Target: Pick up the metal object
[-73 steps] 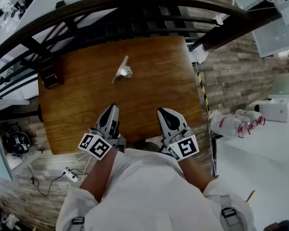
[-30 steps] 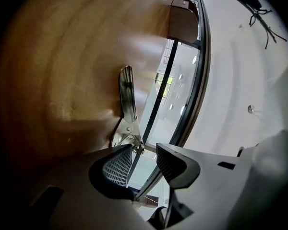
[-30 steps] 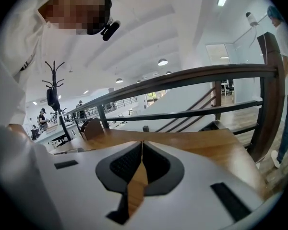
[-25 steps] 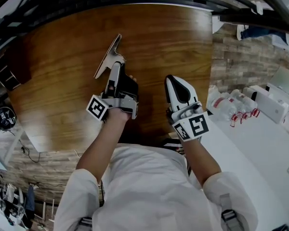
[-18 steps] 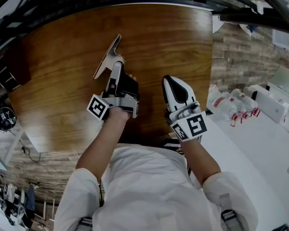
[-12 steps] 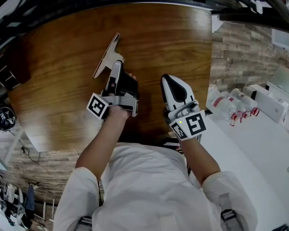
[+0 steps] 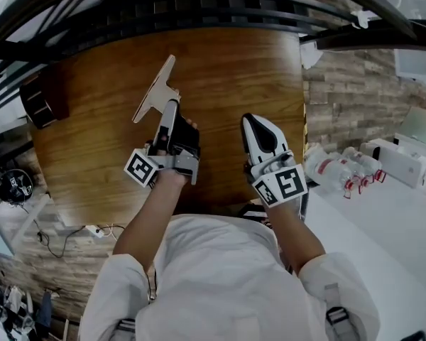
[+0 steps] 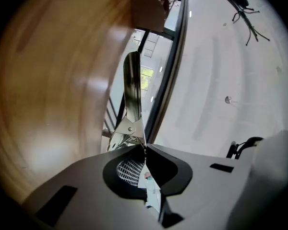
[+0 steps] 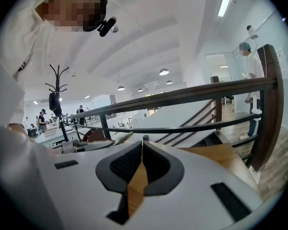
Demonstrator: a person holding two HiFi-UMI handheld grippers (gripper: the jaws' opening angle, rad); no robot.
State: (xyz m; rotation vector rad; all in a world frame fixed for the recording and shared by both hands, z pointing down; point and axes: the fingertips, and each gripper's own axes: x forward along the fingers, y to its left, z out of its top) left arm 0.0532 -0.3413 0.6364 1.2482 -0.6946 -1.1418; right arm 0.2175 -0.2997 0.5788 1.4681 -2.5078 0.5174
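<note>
While held over the wooden table (image 7: 234, 69), left gripper (image 7: 172, 109) (image 8: 145, 146): jaws have just been closing, now pinched on the metal object (image 7: 154, 91) (image 8: 132, 87).
metal object: thin plate jutting past the left jaws toward the railing (image 7: 199, 6).
right gripper (image 7: 254, 119) (image 9: 142, 142): jaws together, nothing between them, beside the left gripper.

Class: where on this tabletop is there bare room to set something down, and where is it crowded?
Bare: the table, far right, between the metal object, the railing and the right edge; the near left, between the dark box and the left gripper, whose jaws have just closed on the object. Crowded: near middle, around that and the right gripper.
</note>
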